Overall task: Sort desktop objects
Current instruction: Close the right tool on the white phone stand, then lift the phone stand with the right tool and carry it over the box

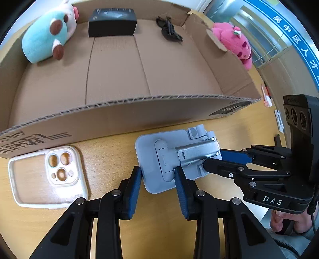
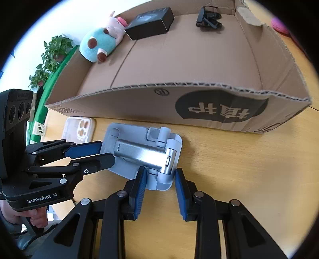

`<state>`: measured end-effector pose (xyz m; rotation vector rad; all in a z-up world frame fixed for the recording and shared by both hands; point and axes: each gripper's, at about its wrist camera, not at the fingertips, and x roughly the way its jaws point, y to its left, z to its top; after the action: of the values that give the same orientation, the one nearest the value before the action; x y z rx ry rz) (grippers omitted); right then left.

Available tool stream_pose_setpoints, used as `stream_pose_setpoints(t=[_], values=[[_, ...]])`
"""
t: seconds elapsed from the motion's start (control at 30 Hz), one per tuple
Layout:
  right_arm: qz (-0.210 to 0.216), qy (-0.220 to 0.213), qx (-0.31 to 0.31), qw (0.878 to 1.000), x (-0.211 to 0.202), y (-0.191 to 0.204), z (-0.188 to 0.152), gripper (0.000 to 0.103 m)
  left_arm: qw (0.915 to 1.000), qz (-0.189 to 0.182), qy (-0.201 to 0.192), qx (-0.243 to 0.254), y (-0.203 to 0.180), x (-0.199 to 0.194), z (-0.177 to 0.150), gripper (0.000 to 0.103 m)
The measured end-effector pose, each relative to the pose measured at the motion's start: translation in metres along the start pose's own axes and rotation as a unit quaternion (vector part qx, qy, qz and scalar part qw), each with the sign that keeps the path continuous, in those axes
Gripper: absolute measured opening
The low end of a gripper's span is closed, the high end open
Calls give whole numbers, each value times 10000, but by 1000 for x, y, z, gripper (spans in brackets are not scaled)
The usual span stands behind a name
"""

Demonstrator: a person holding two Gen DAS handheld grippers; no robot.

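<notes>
A grey folding phone stand (image 1: 159, 157) (image 2: 139, 153) lies flat on the wooden table just in front of a cardboard box. My left gripper (image 1: 158, 175) (image 2: 103, 153) is shut on one end of its base plate, a blue pad on each side. From the opposite side, my right gripper (image 2: 160, 176) (image 1: 215, 160) is shut on the end with the silver hinge arm. A pale phone case (image 1: 47, 177) (image 2: 79, 129) lies camera holes up on the table beside the stand, untouched.
The low cardboard box (image 1: 139, 99) (image 2: 179, 85) holds a teal plush (image 1: 47, 33) (image 2: 97, 45), a black carton (image 1: 112, 22) (image 2: 149, 22) and a black strap (image 1: 169, 28) (image 2: 208, 19). A pink plush (image 1: 233, 41) sits past its right wall. A person's hands hold both gripper handles.
</notes>
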<state>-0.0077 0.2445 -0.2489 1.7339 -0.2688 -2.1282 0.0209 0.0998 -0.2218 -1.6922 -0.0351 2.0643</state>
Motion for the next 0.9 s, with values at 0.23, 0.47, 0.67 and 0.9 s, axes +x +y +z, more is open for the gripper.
stream_pose_setpoints(t=[0.23,0.47,0.67,0.9], values=[[49,-303,-107,9995,-25,21,3,28,9992,-42,-392,110,-7,-48,-4,36],[94,-871,-203,9959,-82,46,10,28,9936,-37,-1087,307,-23,-118,1,36],[49,-1465,-368,9885,-136,70,31,28,9829,46,-1756,545,-35,-186,18,36],[6,-2078,-518,9768,-181,97,59,28,9740,221,-2143,704,-37,-235,41,35]])
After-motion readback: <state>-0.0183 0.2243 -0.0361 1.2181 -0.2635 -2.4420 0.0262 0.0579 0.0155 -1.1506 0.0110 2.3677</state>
